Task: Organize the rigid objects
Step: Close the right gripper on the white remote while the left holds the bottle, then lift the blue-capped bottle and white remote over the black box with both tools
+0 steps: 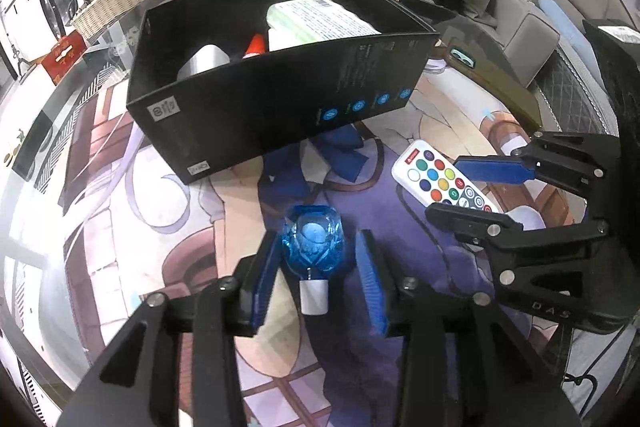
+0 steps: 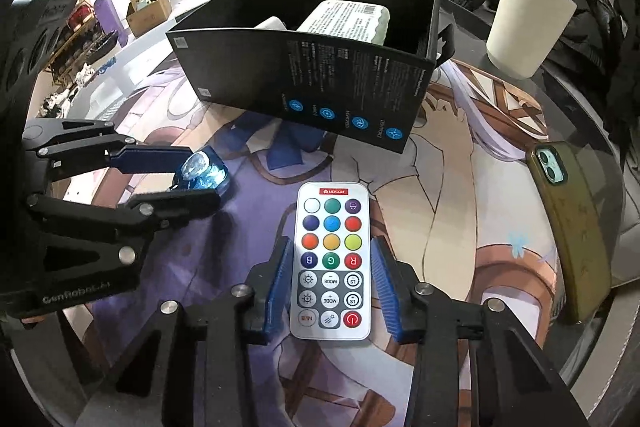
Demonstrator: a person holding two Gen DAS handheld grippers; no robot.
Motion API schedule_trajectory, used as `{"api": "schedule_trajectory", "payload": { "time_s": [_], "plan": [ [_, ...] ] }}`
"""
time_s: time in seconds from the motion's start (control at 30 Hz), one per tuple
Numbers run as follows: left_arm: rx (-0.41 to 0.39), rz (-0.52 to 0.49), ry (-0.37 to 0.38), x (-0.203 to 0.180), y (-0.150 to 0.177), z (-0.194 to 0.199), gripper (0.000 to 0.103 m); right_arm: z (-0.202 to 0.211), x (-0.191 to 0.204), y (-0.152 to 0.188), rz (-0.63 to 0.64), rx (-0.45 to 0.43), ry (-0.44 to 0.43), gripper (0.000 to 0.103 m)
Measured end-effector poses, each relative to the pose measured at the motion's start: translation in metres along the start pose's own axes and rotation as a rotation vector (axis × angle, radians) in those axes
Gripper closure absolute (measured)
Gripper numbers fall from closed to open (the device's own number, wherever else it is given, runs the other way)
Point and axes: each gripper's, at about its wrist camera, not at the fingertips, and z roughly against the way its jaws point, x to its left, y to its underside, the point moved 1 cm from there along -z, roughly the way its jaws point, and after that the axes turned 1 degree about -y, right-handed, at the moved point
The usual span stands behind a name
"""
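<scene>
A blue faceted glass piece with a white base [image 1: 314, 249] lies on the printed mat between the fingers of my left gripper [image 1: 318, 259]. The jaws stand open around it, a small gap on each side. It also shows in the right wrist view [image 2: 204, 169]. A white remote with coloured buttons [image 2: 331, 261] lies between the fingers of my right gripper [image 2: 330, 283], open around it; it also shows in the left wrist view [image 1: 444, 183]. A black open box [image 1: 280, 99] stands behind, holding a white-green pack [image 1: 320, 17], a grey object and an orange-tipped item.
A cream cup [image 2: 528, 23] stands right of the box. A phone in an olive case [image 2: 568, 227] lies at the mat's right edge. A wicker basket [image 1: 112, 1], sofa and dark coats lie behind the table. The glass table edge curves around the mat.
</scene>
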Motion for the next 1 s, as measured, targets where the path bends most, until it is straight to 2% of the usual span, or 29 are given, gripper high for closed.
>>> {"api": "schedule_trajectory", "payload": {
  "time_s": [0.1,0.2,0.37,0.63,0.83,1.0],
  "plan": [
    [-0.001,-0.007,-0.009,-0.001,0.001,0.000,0.064,-0.001,0.001,0.000,0.007,-0.006,0.006,0.063],
    [-0.002,-0.018,-0.018,-0.002,0.000,0.000,0.074,-0.001,0.002,0.000,-0.001,-0.009,0.000,0.064],
    [-0.005,-0.018,0.006,-0.003,0.000,0.003,0.074,0.002,-0.002,0.002,-0.017,-0.015,-0.009,0.065],
    [-0.087,-0.023,-0.006,-0.003,-0.002,0.022,0.074,0.013,-0.011,-0.002,-0.059,-0.069,-0.010,0.065],
    [-0.151,-0.027,0.006,-0.002,-0.005,0.037,0.074,0.031,-0.010,-0.004,-0.071,-0.157,0.003,0.065],
    [-0.278,-0.038,-0.031,-0.002,-0.007,0.063,0.074,0.060,-0.006,-0.005,-0.056,-0.302,0.032,0.065]
  ]
}}
